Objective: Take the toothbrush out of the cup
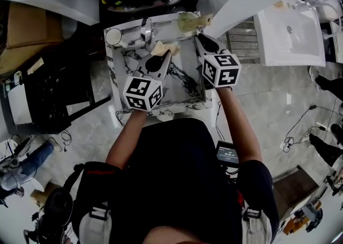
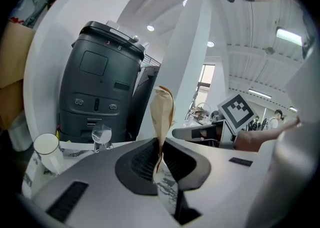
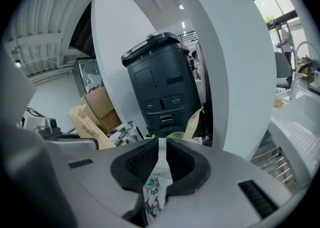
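My left gripper (image 2: pixel 160 144) is shut on a tan paper packet (image 2: pixel 162 114), which stands up out of the jaws. In the head view that gripper (image 1: pixel 159 59) hangs over the marble tabletop (image 1: pixel 185 84) with the packet (image 1: pixel 163 49) at its tip. My right gripper (image 3: pixel 162 147) is shut with nothing between its pads; in the head view it (image 1: pixel 201 41) is over the table's far right. Just past it stands a pale green cup (image 3: pixel 175 135) with a beige pouch (image 3: pixel 193 123) beside it. A white cup (image 2: pixel 46 148) sits far left. No toothbrush shows plainly.
A dark grey bin (image 2: pixel 100 86) stands behind the table. A small clear glass (image 2: pixel 101 134) and a chrome fixture (image 1: pixel 146 29) sit at the table's back. A small teal spot (image 3: pixel 150 183) shows on the marble under the right jaws. A white sink (image 1: pixel 289 31) is to the right.
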### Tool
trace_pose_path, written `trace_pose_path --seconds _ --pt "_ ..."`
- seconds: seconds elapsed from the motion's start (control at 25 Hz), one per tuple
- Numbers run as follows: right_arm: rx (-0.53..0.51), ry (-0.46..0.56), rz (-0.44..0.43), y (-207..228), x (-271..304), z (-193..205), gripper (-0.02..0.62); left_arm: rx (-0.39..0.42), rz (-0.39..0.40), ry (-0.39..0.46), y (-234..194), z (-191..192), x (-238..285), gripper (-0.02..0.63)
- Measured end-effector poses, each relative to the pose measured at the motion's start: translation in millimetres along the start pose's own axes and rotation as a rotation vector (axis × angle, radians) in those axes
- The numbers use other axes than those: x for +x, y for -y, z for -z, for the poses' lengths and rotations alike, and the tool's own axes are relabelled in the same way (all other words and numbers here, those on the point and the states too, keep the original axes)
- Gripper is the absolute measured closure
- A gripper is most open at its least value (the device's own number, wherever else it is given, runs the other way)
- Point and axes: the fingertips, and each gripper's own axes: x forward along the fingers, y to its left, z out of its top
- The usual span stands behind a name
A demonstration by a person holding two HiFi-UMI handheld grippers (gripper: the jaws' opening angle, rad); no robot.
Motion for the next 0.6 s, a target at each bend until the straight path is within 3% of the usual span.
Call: trace_pose_path --seconds 0.2,0.32,0.6 --pt "0.009 -0.03 0.01 16 13 7 0.555 -0.001 -0.017 -0.005 -2 -2 6 0.569" --pt "0.026 -0.049 0.013 25 20 11 0.495 -0.003 -0.026 -0.009 -4 -1 8 0.569" --pt "0.051 -0.06 0.033 44 40 15 0.463 -0.016 -0.047 -0.016 -6 5 7 0.569"
